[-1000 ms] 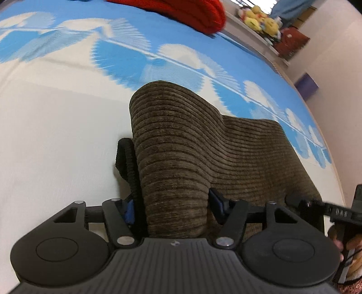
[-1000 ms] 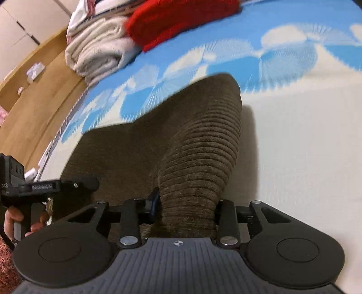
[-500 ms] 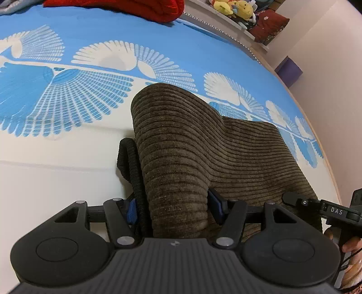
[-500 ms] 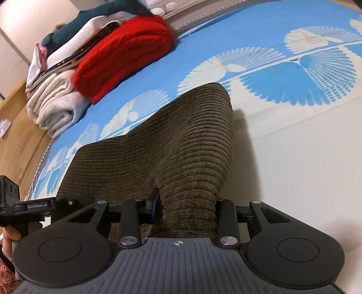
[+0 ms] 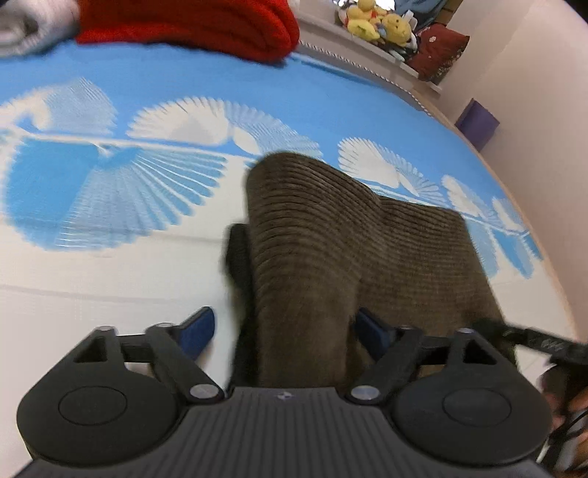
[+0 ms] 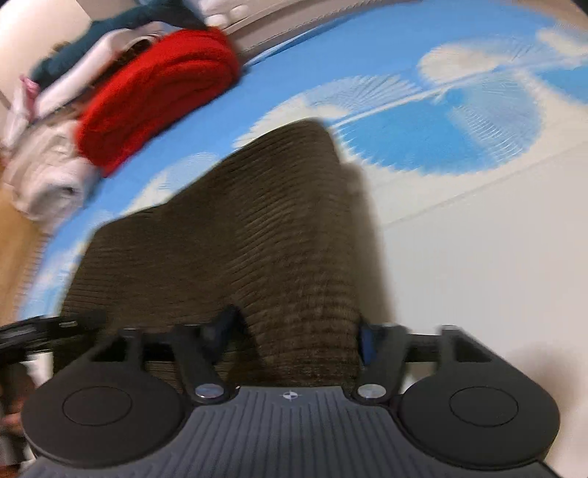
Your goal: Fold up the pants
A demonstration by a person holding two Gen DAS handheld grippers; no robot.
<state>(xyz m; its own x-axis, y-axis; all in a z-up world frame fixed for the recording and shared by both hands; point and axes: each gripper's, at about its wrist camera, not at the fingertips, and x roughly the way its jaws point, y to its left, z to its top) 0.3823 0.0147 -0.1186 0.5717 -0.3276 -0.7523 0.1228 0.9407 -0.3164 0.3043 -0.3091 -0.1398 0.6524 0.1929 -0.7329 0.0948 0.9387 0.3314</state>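
Note:
Brown corduroy pants [image 5: 316,235] lie folded on a blue and white patterned bed cover [image 5: 110,191]. A raised fold of the cloth runs from between the fingers of my left gripper [image 5: 283,331], whose jaws stand wide apart with the left pad clear of the cloth. A black waistband edge [image 5: 237,253] shows at the fold's left. In the right wrist view the same pants [image 6: 257,228] rise as a ridge between the fingers of my right gripper [image 6: 294,338], also spread. Both views are blurred by motion.
A red knit garment [image 5: 191,25] and pale folded towels [image 6: 44,180] lie stacked at the far end of the bed. Plush toys [image 5: 375,22] sit on a ledge beyond. A wall and purple box [image 5: 477,119] bound the right side; wooden floor [image 6: 14,257] shows left.
Both grippers have opened: their fingers, shut on the corduroy fold half a second ago, now stand apart. Both cameras have shifted, and the fold still stands up between the fingers.

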